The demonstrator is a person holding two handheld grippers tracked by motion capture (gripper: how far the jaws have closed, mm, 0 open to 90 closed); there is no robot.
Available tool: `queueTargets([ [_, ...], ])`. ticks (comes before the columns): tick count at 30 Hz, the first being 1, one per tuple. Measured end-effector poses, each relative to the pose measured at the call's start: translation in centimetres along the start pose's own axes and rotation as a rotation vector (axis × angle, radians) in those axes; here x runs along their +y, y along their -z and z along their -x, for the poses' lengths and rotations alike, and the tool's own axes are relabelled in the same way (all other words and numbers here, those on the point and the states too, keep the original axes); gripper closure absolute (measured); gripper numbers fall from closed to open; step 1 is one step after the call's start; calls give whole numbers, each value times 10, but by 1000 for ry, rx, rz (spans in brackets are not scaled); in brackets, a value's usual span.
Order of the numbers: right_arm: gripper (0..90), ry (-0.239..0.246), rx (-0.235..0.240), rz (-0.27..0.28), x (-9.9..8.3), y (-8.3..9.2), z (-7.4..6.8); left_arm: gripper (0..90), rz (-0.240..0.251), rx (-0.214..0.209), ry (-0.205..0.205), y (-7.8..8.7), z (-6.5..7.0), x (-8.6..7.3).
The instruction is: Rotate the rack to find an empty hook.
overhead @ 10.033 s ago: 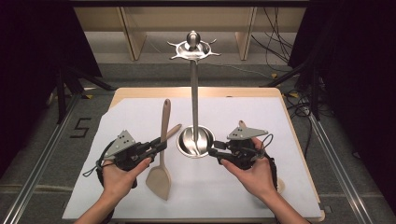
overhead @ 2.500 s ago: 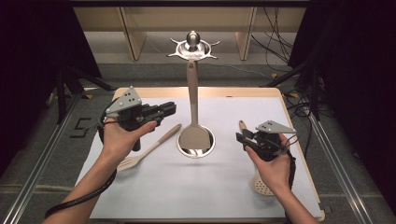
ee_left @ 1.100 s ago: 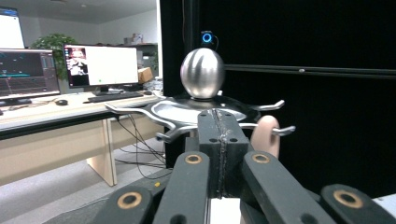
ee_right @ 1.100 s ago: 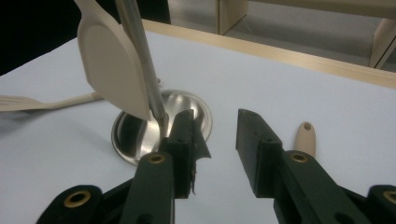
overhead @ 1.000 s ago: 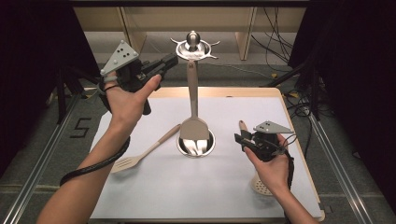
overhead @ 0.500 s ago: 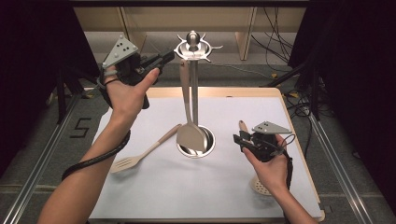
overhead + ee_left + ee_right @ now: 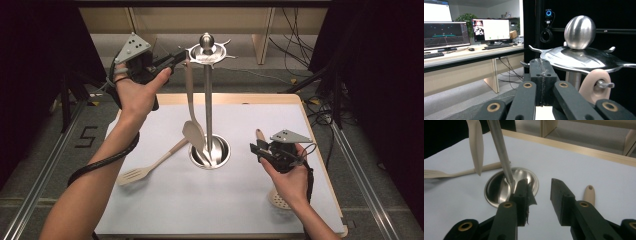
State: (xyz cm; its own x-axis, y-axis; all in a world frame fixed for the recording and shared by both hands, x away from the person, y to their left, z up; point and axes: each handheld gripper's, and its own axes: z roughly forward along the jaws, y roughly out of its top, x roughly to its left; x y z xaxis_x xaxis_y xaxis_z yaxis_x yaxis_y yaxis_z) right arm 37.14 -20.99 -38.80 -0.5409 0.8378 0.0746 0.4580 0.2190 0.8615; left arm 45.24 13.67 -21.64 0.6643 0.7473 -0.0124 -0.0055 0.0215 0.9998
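1. The spoon [image 7: 192, 127], lifted off the counter [image 7: 150, 210] seconds ago, is now hung on a hook of the utensil stand [image 7: 207, 50].
2. The left gripper [image 7: 172, 60] fingers are seen closed beside the spoon's handle loop [image 7: 596, 86], holding nothing.
3. The right gripper [image 7: 257, 150] is held half open and empty, unmoved.

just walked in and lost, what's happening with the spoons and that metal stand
A person is hanging wooden utensils on a metal stand with a hand-held tool in each hand. One pale spatula already hangs from a hook at the top. The left tool is up beside that hook with its jaws shut on nothing. The right tool waits low over the white mat, jaws apart and empty. A slotted turner lies left of the base, and another utensil lies under the right hand.
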Motion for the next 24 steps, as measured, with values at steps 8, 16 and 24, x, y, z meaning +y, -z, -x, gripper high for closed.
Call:
queueTargets([
  [8, 681, -14, -1, -4, -1, 0, 0, 893, -12, -8, -5, -4, -3, 1],
  [16, 681, 0, -1, -4, 0, 0, 0, 893, -25, -11, -12, -6, -6, 3],
  [24, 681, -5, -5, 0, -1, 0, 0, 893, -33, 8, -22, -9, -10, 2],
])
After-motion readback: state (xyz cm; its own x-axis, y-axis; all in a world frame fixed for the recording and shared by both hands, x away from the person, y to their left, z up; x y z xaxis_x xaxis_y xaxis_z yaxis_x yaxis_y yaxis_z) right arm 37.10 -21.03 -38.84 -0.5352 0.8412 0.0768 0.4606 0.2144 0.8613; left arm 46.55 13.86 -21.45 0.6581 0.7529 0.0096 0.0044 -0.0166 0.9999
